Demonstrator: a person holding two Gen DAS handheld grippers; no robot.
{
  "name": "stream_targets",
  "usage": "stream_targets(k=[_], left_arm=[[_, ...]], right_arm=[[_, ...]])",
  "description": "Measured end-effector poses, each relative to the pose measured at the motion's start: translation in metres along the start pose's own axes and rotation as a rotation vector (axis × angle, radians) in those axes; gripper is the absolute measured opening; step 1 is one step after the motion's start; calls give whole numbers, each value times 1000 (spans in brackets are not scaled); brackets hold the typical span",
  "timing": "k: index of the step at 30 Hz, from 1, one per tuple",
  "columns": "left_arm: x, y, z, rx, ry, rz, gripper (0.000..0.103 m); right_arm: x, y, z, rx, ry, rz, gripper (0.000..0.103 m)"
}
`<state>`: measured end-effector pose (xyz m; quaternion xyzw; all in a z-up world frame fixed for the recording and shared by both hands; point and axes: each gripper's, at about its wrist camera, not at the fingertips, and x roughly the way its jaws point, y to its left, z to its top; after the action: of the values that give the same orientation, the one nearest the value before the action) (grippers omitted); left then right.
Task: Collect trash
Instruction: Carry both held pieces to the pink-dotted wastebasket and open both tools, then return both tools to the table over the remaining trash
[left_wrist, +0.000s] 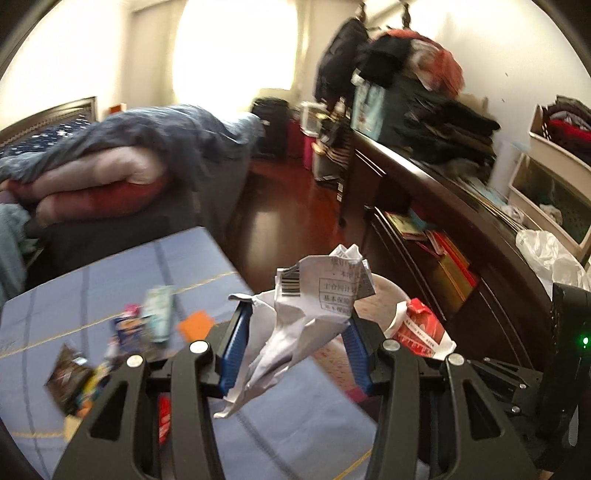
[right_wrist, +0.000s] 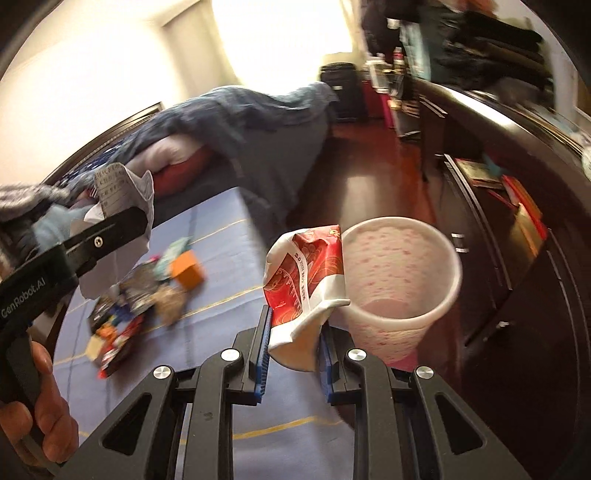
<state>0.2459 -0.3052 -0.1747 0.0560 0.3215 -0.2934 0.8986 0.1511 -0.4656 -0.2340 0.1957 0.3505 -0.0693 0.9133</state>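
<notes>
My left gripper (left_wrist: 295, 314) is shut on a crumpled white paper (left_wrist: 314, 295) with a barcode and holds it in the air above the blue table (left_wrist: 110, 273). It shows in the right wrist view (right_wrist: 122, 192) at the left. My right gripper (right_wrist: 295, 325) is shut on a red and white wrapper (right_wrist: 306, 273), right beside the rim of a white bin with pink specks (right_wrist: 399, 266). The wrapper (left_wrist: 421, 325) and the bin (left_wrist: 388, 291) show behind the paper in the left wrist view. A pile of snack wrappers (right_wrist: 140, 295) lies on the table.
An orange box (right_wrist: 188, 269) sits by the pile. A bed with blue and red bedding (left_wrist: 129, 158) stands behind the table. A dark cabinet with books (left_wrist: 443, 240) and clothes runs along the right. Dark wood floor (right_wrist: 369, 177) lies between them.
</notes>
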Motion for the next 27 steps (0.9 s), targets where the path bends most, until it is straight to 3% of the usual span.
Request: stream_targets(k=[5,15,19,20,25,27], left_arm=[[63,-23,18,5,77,-92,48],[189,-65,30,34,221,-95,51],[237,-73,27,18,287,-155,59],[242,-73,26,8,294,-172,68],[234,-61,31,-35,238,-198,87],[225,-58,34,-41,212,-184,88]], right_arm=[[25,-40,16,61,4,-57,23],[92,-102,37,144,35,-90,23],[117,-113,39,136,55,-101,27],[120,-115,39,132,54,-107,29],[124,-121,36,136,55,-123,40],[120,-119,35,141,48,-120,44]])
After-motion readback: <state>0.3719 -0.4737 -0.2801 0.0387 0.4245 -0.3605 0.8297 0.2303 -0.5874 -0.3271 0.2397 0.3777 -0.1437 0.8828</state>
